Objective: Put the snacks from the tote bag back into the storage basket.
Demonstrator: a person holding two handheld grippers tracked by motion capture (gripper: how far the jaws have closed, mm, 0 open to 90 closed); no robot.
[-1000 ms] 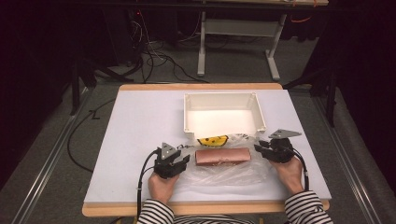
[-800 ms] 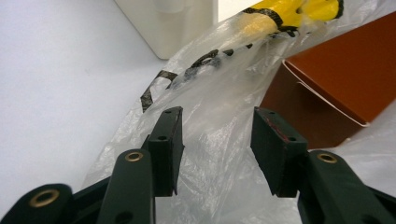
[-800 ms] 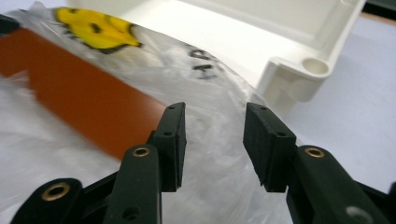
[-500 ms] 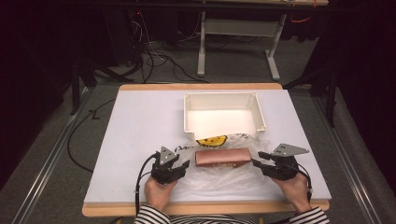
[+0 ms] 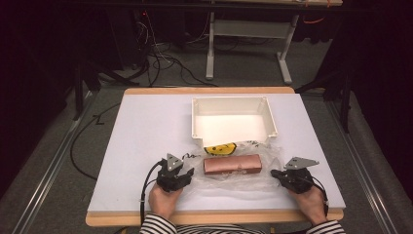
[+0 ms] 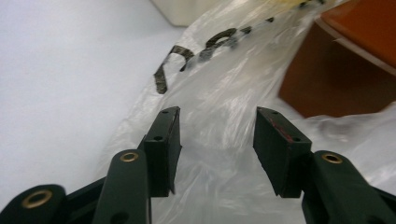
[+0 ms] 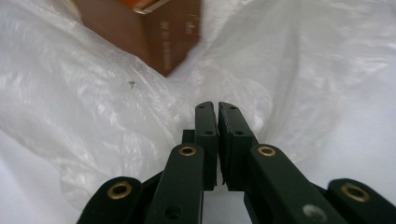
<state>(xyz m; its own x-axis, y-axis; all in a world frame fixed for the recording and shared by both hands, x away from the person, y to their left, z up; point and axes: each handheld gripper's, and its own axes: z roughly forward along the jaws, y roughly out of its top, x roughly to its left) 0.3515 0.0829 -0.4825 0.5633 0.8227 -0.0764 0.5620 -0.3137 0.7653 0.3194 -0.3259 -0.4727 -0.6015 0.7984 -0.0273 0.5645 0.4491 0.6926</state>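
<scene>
A clear plastic bag (image 5: 229,184) with black print and a yellow face lies on the white table (image 5: 141,131), just in front of a white tray (image 5: 195,118). A brown oblong box (image 5: 233,164) rests inside the bag. My left gripper (image 5: 189,173) stands open at the bag's left edge. In the left gripper view, my left gripper (image 6: 217,135) has bag (image 6: 219,79) film between its jaws and the box (image 6: 345,79) beyond. My right gripper (image 5: 273,172) is at the bag's right edge. The right gripper view shows my right gripper (image 7: 215,106) shut, with bag (image 7: 84,107) folds drawn to its tips below the box (image 7: 154,32).
The tray holds nothing and its front wall touches the bag's far edge. The table's wooden front edge (image 5: 214,218) runs just behind my hands. Dark floor with cables (image 5: 160,58) and a desk frame (image 5: 248,29) lies beyond the table.
My right gripper has drawn back from beside the tray's front corner towards the table's front edge, at the bag's right end. The left gripper has barely moved.
</scene>
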